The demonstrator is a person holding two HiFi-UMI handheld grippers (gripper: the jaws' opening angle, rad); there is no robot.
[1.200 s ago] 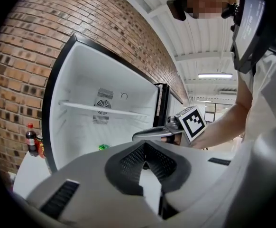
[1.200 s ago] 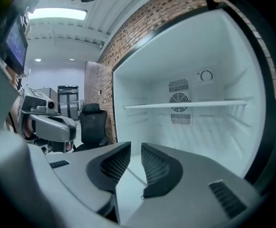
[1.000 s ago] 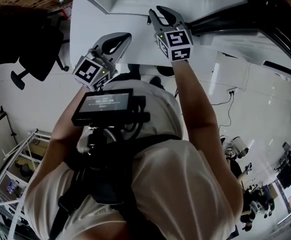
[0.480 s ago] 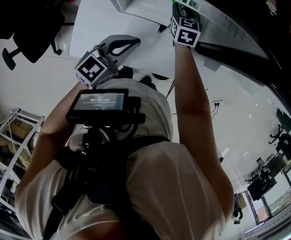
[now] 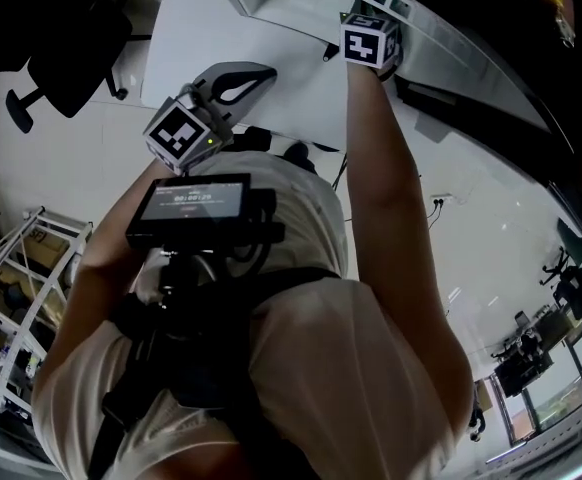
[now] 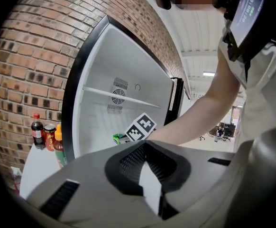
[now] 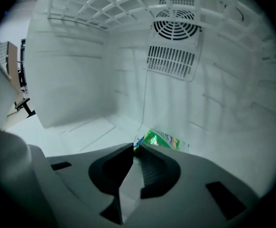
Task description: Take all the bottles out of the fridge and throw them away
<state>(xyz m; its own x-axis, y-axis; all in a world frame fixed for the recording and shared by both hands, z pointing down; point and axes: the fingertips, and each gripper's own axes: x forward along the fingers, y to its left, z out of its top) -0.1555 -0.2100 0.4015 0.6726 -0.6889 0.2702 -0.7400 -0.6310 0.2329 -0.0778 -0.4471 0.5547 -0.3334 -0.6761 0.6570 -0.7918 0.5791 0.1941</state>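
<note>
A bottle with a green label (image 7: 165, 139) lies on the floor of the open white fridge (image 7: 76, 84), near the back wall. My right gripper (image 7: 134, 147) reaches down into the fridge. Its jaws have just been closing, and their tips now pinch the bottle's near end. From the left gripper view, the same bottle (image 6: 120, 137) shows just beyond the right gripper's marker cube (image 6: 142, 127). Seen from the head view, the right gripper (image 5: 371, 20) is at the fridge mouth. My left gripper (image 6: 145, 146) hangs outside the fridge, shut and empty, also in the head view (image 5: 264, 72).
A cola bottle (image 6: 37, 129), a can (image 6: 49, 136) and an orange-capped bottle (image 6: 59, 147) stand on a surface left of the fridge, against a brick wall (image 6: 29, 56). A wire shelf (image 6: 121, 99) crosses the fridge above. An office chair (image 5: 61, 53) and white rack (image 5: 16, 268) stand on the floor.
My right arm has stretched forward and down into the fridge, and its jaws now sit at the bottle. The left gripper has stayed about where it was.
</note>
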